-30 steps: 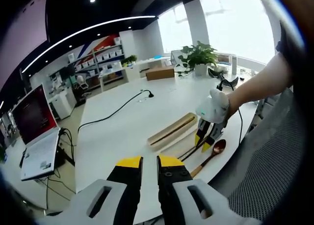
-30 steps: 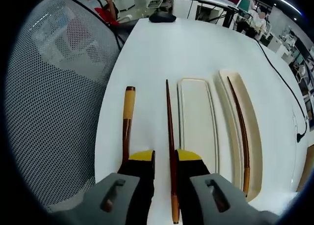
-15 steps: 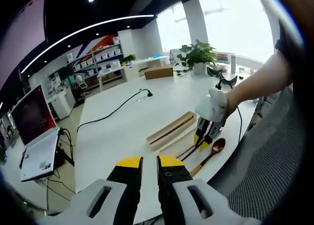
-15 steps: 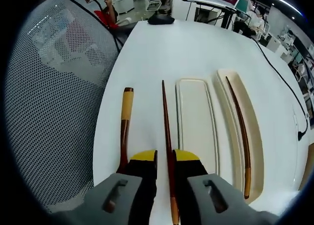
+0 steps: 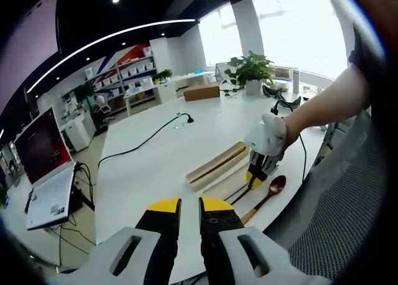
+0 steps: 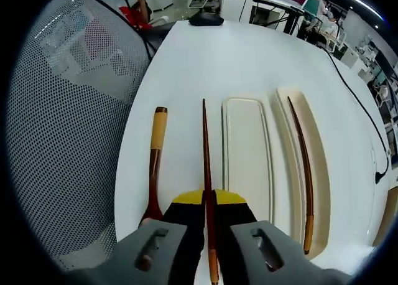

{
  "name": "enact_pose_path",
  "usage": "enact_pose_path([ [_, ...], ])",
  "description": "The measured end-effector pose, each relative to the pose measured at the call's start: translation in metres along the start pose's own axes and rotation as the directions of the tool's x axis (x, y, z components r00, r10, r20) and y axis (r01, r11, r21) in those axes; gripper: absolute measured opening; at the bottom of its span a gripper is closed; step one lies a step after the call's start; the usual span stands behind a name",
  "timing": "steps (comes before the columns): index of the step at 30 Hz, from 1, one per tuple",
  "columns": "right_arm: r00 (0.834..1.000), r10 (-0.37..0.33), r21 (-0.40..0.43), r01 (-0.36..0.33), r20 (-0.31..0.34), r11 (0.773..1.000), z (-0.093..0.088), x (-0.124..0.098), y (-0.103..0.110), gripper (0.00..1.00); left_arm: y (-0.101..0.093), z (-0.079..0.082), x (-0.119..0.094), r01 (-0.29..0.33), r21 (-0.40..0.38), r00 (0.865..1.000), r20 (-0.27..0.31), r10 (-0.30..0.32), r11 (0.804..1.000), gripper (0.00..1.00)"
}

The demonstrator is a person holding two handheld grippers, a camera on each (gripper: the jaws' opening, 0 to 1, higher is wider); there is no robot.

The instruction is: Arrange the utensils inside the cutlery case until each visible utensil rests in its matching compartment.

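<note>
- Clamping a loose chopstick (image 6: 204,149) between its jaws, the right gripper (image 6: 208,201) has the spoon (image 6: 153,167) just left
- Cutlery case (image 6: 249,154) lies just right, holding a second chopstick (image 6: 302,167)
- Left gripper (image 5: 189,205) hovers nearly closed, empty

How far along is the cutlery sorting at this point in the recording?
Done: one chopstick lies in the outer compartment of the cutlery case. In hand: the right gripper has its fingers shut on the second chopstick, which lies on the table beside the case. Left: the wooden spoon on the table, and the middle compartment is empty. The left gripper is idle.
</note>
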State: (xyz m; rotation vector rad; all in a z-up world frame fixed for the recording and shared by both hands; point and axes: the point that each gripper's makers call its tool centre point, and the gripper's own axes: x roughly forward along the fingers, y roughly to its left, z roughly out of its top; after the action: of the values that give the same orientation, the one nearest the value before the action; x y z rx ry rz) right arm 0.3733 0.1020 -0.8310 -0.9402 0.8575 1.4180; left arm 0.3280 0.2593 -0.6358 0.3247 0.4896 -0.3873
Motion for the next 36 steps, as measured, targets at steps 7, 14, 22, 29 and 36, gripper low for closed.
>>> enact_pose_path([
  [7, 1.0, 0.023, 0.048, -0.023, 0.0, 0.999, -0.001, 0.0, -0.001, 0.0, 0.0, 0.0, 0.0, 0.0, 0.001, 1.0, -0.003, 0.0, 1.0, 0.11],
  [14, 1.0, 0.005, 0.035, -0.005, 0.009, 0.999, 0.0, 0.0, 0.001, 0.0, 0.001, 0.0, 0.0, -0.003, 0.002, 1.0, -0.002, 0.003, 1.0, 0.11],
  [22, 1.0, 0.0, 0.019, 0.0, -0.001, 1.0, 0.0, -0.001, -0.001, 0.0, 0.002, 0.0, 0.0, -0.006, 0.001, 1.0, -0.001, 0.006, 1.0, 0.11],
  [29, 1.0, 0.007, 0.012, -0.007, -0.008, 1.0, -0.001, -0.003, 0.0, 0.0, 0.002, 0.0, 0.0, -0.009, 0.001, 1.0, -0.001, 0.009, 1.0, 0.11],
  [36, 1.0, -0.002, 0.008, 0.002, 0.001, 1.0, 0.003, -0.012, -0.004, 0.0, 0.003, 0.0, 0.0, -0.011, 0.002, 1.0, -0.001, 0.011, 1.0, 0.11],
])
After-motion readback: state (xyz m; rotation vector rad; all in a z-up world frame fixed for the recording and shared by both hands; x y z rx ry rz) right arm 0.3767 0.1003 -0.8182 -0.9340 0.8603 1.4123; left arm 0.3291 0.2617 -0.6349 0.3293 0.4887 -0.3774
